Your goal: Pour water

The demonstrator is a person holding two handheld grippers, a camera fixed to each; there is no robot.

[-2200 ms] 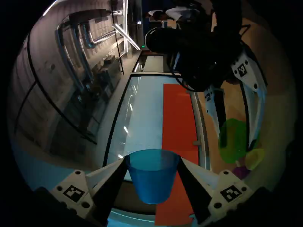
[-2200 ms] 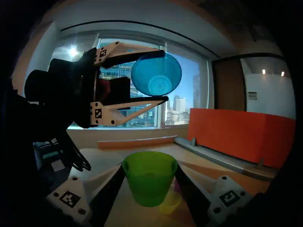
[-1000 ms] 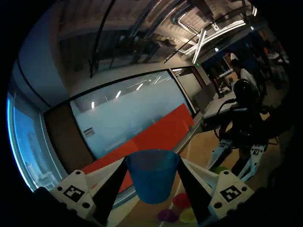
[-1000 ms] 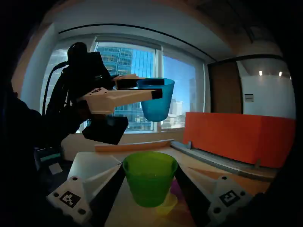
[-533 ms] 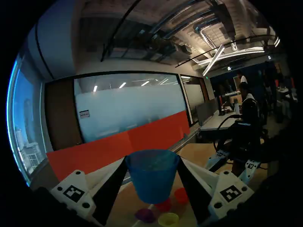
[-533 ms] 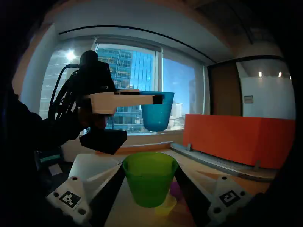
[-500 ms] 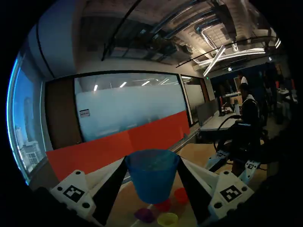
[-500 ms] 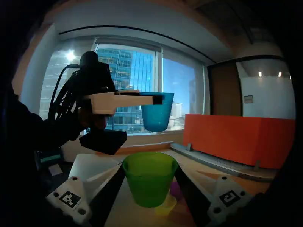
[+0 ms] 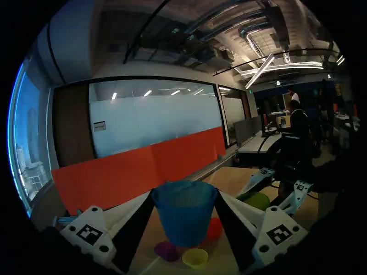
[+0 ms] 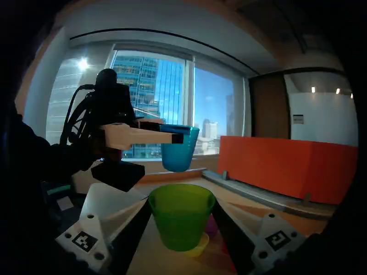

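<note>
Left gripper [image 9: 184, 198] closed on walls of translucent blue plastic cup [image 9: 185, 217], held upright, probably against spilling. Right gripper [image 10: 182, 204] likewise clamped on translucent green plastic cup [image 10: 182, 224]; in right gripper view, blue cup at 12 o'clock above green, apart, suggesting green as receiver.

- We see the blue cup [image 9: 185, 215], translucent plastic that narrows toward its base. It is upright with its mouth up, pinched at its sides by both fingers of the left tongs [image 9: 184, 194].
- In the right gripper view it hangs clear of the tabletop [image 10: 151, 254], higher than the green cup [image 10: 182, 215] and beyond it.
- The green cup is translucent and has the same shape. It stands upright, pressed between both fingers of the right tongs [image 10: 182, 204].
- We cannot tell whether either cup holds water.
</note>
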